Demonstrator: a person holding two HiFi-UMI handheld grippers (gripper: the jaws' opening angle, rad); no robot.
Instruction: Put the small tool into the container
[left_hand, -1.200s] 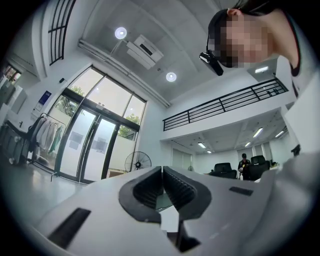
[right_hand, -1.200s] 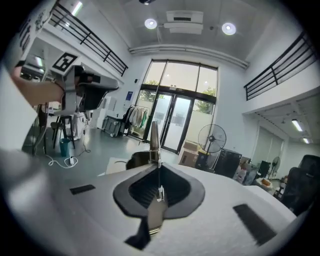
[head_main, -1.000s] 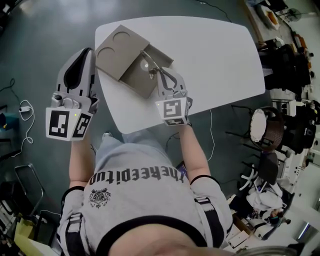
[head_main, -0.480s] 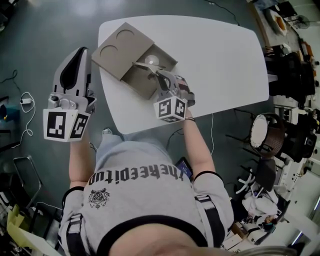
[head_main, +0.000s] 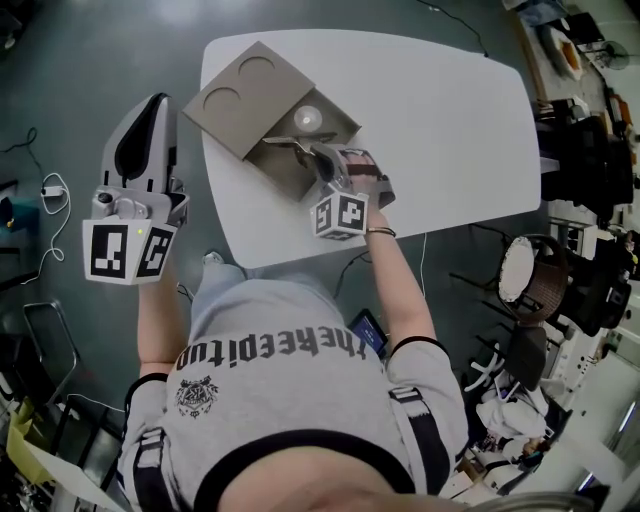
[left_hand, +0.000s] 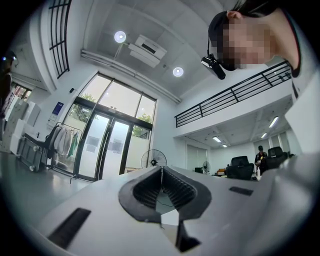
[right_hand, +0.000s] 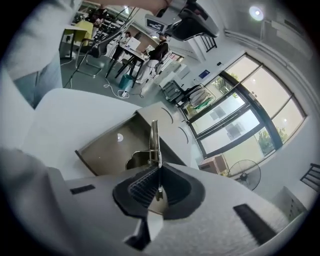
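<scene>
Your right gripper (right_hand: 159, 176) is clamped on the small tool (right_hand: 154, 138), a thin metal piece pinched edge-on between the ribbed pads, with most of its length sticking out past the jaw tips. Your left gripper (left_hand: 161, 174) has its jaws pressed together with nothing between them.

From the head view, your right forearm reaches forward across the near edge of the white table (head_main: 440, 110), wrist bent so the gripper tips forward and down into the container (head_main: 272, 166), a brown cardboard box lying open near the table's left end. Its marker cube (head_main: 338, 214) faces up toward you. You hold the tool over the open tray, pointing left along it; whether its tip touches the box floor cannot be told. The flap-like lid (head_main: 238, 92), with two round recesses, lies folded out to the left of the tray.

Your left arm is stretched forward off the table's left side, holding its gripper roughly level over the dark floor (head_main: 60, 110), just beside the lid but apart from it.
</scene>
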